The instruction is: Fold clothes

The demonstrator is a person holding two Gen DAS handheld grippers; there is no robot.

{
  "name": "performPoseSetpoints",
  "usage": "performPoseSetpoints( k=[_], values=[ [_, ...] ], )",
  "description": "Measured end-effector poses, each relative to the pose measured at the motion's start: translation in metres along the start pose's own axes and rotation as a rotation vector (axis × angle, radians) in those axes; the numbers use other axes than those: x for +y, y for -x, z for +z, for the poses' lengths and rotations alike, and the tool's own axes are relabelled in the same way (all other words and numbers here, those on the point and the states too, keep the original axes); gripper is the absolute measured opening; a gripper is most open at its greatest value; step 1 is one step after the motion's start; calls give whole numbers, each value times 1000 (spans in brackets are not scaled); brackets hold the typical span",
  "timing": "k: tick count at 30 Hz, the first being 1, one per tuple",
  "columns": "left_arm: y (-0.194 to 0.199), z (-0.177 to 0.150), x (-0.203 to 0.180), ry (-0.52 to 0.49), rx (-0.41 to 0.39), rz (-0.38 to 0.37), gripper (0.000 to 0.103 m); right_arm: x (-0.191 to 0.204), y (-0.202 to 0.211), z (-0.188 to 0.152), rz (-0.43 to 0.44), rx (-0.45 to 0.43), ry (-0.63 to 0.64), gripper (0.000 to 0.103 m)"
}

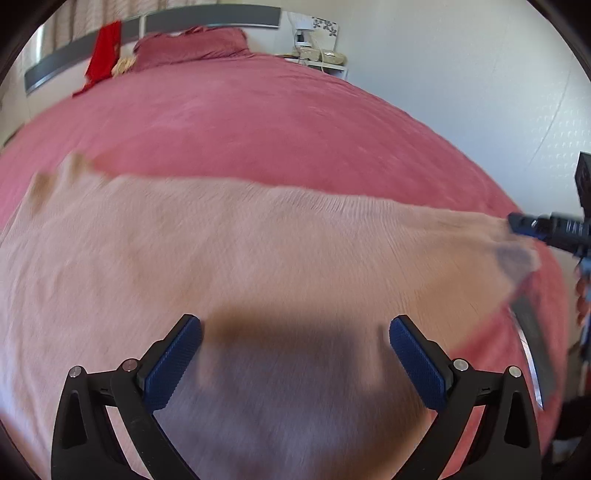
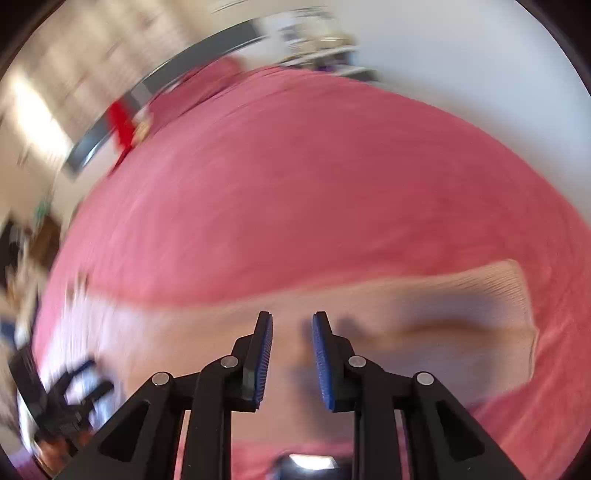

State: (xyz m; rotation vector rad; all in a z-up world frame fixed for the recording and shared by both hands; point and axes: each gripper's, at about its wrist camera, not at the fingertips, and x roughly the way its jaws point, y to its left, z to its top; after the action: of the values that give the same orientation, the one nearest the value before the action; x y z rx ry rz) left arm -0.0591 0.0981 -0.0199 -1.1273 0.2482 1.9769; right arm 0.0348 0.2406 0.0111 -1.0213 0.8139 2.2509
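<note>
Left wrist view: pale pink garment (image 1: 258, 258) lies spread flat across the lower half of the frame on the red bedspread (image 1: 258, 122) — no fold visible yet, so most of the folding looks to be ahead. Left gripper (image 1: 295, 354) gapes wide, empty. Right gripper (image 2: 291, 354) stands narrowly parted, nothing between its pads — garment below. Pillow (image 1: 192, 44) and headboard (image 1: 210, 16) upper left; white wall right.

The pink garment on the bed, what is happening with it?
A person with two hand-held grippers is folding the pale pink garment spread on the red bedspread. The left hand-held gripper hangs wide open above the cloth. The right hand-held gripper stands partly open with nothing between its pads.
</note>
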Motion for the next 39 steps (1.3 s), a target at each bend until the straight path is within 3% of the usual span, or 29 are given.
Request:
performPoseSetpoints(
  k=[5,7,9,12,15,17,19,21,25,29,33,35,36,37,38,39],
  values=[
    [96,-48,85,320,-97,-17,102,136,-12,-40,233,69,237,23],
    [139,-77,132,445,-168,10,102,201,-25,-74,337,117,348,23],
    [184,-110,184,544,-244,85,102,252,-42,-91,391,160,446,23],
    [234,-157,254,638,-288,243,102,319,-72,-122,396,226,558,23],
    [279,-198,323,716,-322,404,102,355,-92,-158,391,296,598,24],
    [302,-218,363,769,-328,492,102,344,-96,-172,370,329,596,25],
    [325,-234,400,821,-345,573,102,342,-110,-165,350,346,584,25],
    [344,-247,430,844,-344,658,102,319,-88,-166,372,356,544,26],
    [353,-258,464,742,-278,789,102,294,-68,-160,416,379,478,26],
    [335,-252,471,576,-194,820,102,290,-59,-160,408,375,479,26],
    [324,-248,472,464,-216,775,102,274,-40,-157,400,361,478,27],
    [323,-246,472,449,-247,739,89,269,-38,-158,408,363,467,27],
    [323,-244,473,447,-246,713,76,267,-37,-159,413,364,460,27],
    [319,-242,472,441,-233,691,37,264,-35,-158,417,365,454,27],
    [315,-242,472,439,-212,681,24,265,-36,-155,421,367,450,27],
    [310,-242,471,439,-184,685,24,265,-37,-153,422,368,448,27]
  ],
)
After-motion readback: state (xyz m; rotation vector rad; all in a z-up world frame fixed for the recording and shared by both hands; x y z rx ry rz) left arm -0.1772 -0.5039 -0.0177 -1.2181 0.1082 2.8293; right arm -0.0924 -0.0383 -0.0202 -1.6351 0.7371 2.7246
